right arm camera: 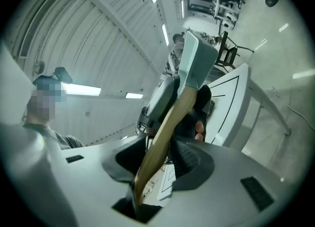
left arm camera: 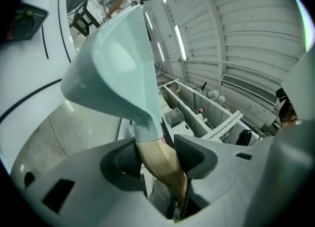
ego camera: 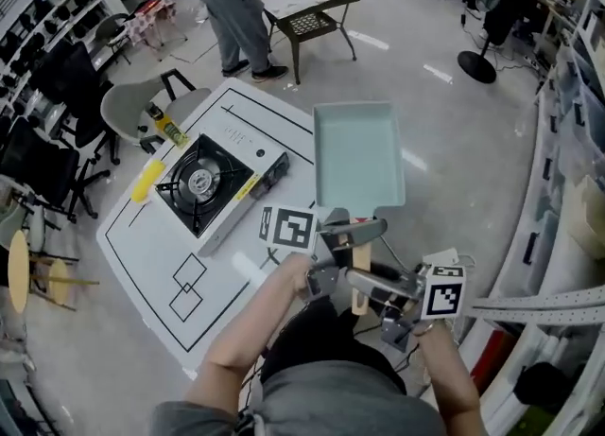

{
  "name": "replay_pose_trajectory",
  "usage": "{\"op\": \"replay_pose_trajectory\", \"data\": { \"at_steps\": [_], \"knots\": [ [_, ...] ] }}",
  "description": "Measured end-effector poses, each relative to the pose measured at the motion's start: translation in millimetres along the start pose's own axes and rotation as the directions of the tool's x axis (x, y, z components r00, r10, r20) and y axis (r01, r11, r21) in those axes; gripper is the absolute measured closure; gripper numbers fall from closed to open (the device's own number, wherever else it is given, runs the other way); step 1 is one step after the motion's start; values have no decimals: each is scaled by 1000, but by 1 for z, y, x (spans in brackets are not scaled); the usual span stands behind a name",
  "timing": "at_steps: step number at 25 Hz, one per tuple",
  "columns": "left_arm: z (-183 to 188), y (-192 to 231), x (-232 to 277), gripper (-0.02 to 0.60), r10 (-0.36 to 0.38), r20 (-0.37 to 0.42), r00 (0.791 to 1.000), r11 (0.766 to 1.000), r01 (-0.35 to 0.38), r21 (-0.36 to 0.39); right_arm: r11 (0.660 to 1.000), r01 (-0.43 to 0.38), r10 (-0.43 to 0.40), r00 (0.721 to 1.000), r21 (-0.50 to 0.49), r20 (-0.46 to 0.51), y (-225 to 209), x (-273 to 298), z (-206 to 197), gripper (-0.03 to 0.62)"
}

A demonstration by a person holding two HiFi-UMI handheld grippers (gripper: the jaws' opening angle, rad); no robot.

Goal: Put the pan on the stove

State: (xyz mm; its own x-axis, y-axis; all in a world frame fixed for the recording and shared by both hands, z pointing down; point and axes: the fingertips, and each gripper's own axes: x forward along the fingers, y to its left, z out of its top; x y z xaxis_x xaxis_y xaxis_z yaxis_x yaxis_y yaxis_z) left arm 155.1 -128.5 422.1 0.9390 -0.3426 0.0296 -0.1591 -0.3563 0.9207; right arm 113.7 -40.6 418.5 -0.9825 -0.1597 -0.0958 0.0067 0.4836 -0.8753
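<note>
Wooden handle (left arm camera: pixel 163 166) of a mint-green pan (ego camera: pixel 357 155) is pinched by both claws. The left claw (left arm camera: pixel 160 158) presses on it just behind the pan's body, and the right claw (right arm camera: pixel 158 161) clamps it nearer the handle's end, close to the person. The pan hangs in the air straight ahead of both claws, about level, beside the edge of the white counter (ego camera: pixel 156 269). The stove (ego camera: pixel 210 186) sits on that counter, ahead and to the left of the left claw, apart from the pan.
</note>
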Motion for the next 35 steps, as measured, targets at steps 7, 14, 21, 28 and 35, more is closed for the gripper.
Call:
{"op": "replay_pose_trajectory", "data": {
  "at_steps": [7, 14, 21, 28, 35],
  "knots": [
    [45, 17, -70, 405, 103, 232, 967, 994, -105, -3, 991, -129, 135, 969, 40, -207, -5, 60, 2, 447],
    [77, 44, -141, 405, 177, 412, 894, 984, -162, -70, 978, -187, 209, 897, 95, -389, -18, 120, -2, 444],
    [97, 60, -194, 405, 220, 521, 824, 975, -188, -114, 965, -219, 263, 830, 147, -492, -25, 164, -6, 444],
    [107, 65, -231, 405, 252, 592, 766, 968, -211, -138, 954, -243, 299, 777, 174, -555, -25, 195, -12, 445],
    [106, 76, -254, 405, 302, 645, 702, 953, -233, -193, 939, -256, 343, 714, 229, -610, -29, 208, -20, 444]
  ]
}}
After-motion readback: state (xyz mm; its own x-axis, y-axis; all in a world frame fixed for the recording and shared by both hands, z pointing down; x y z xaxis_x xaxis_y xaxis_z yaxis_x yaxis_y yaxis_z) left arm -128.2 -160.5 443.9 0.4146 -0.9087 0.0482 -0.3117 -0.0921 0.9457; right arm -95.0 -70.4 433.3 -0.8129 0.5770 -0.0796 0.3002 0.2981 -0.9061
